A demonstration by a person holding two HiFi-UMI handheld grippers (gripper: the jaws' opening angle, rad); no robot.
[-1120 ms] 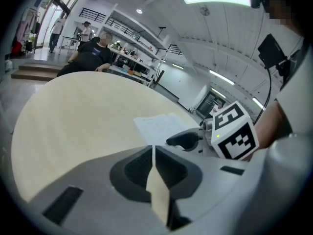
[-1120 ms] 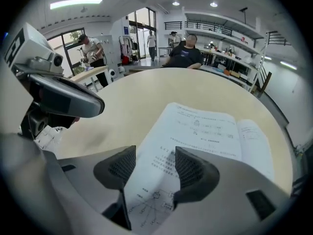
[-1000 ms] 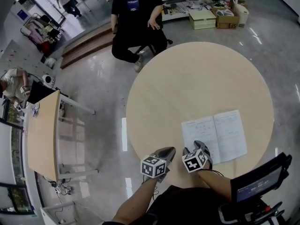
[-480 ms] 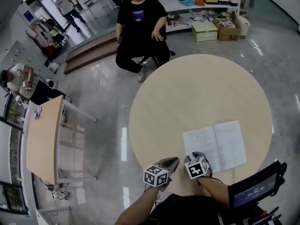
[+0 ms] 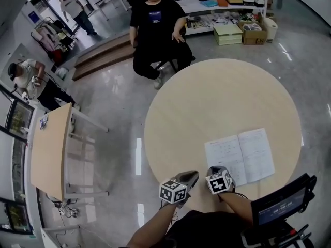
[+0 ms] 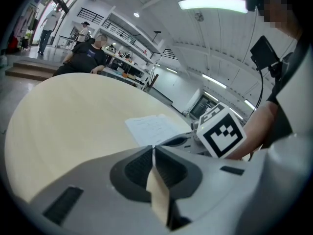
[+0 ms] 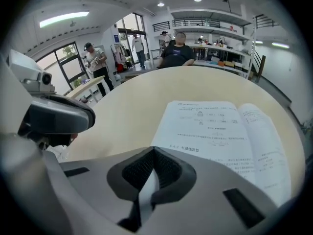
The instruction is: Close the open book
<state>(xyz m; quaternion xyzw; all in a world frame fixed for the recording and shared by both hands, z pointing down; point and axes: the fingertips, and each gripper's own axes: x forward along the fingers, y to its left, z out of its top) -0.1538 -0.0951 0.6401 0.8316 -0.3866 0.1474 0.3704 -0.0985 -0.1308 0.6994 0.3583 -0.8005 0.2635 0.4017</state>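
- The left claw (image 5: 191,176) pointed forward and gently downward, its jaws pressed together tip to tip.
- The right claw (image 5: 214,170) sat just beside it, not touching, and tilted more steeply down.
- The right claw's jaws had just been closing and now met at the tips. Whether anything thin was caught between them could not be told.
- The left marker cube (image 5: 173,190) and the right marker cube (image 5: 219,182) faced upward, side by side.
- The bare left forearm (image 5: 152,223) ran back low and leftward to the torso, while the right forearm (image 5: 235,203) showed only briefly.
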